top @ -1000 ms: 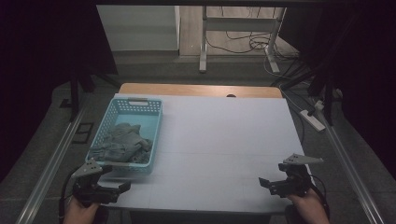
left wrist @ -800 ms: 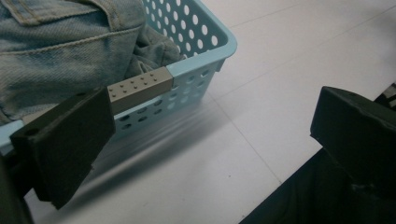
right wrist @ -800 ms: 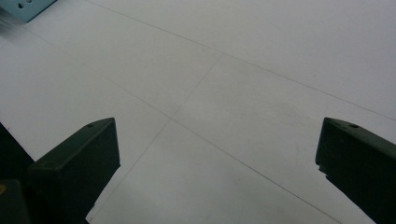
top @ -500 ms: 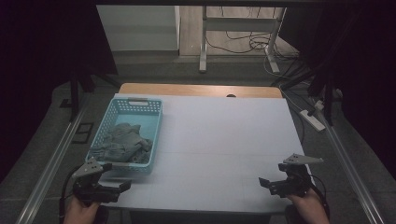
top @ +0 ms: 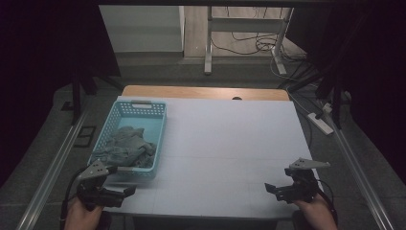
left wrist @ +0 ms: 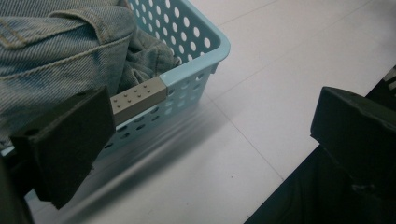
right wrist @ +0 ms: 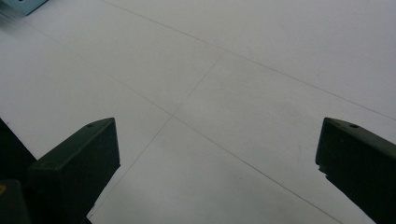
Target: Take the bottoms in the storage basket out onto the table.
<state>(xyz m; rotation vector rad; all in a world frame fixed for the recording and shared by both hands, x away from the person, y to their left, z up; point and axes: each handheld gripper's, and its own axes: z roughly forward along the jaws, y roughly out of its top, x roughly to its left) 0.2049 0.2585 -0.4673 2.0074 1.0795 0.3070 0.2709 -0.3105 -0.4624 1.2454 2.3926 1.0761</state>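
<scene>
A light blue perforated basket (top: 158, 125) stands on the left of the white table (top: 230, 143), with crumpled denim clothing (top: 125, 146) in it. My left gripper (top: 125, 187) hovers open at the basket's near end, low over the table's front edge. In the left gripper view its jaws (left wrist: 210, 112) stand wide apart, with the basket's corner (left wrist: 205, 51) and the denim (left wrist: 60, 46) just ahead on the left. My right gripper (top: 274, 188) is open near the front right of the table, and its jaws (right wrist: 217, 128) frame bare white tabletop (right wrist: 243, 70).
A wooden strip (top: 206, 92) edges the table's far side. Metal rails (top: 52, 163) run along both sides. Beyond the table are desk legs (top: 208, 43), cables on the floor and a power strip (top: 320, 122) at the right. Dark curtains hang on either side.
My left gripper has shifted slightly by the basket's near end. The right gripper has stayed where it was, and both remain open.
</scene>
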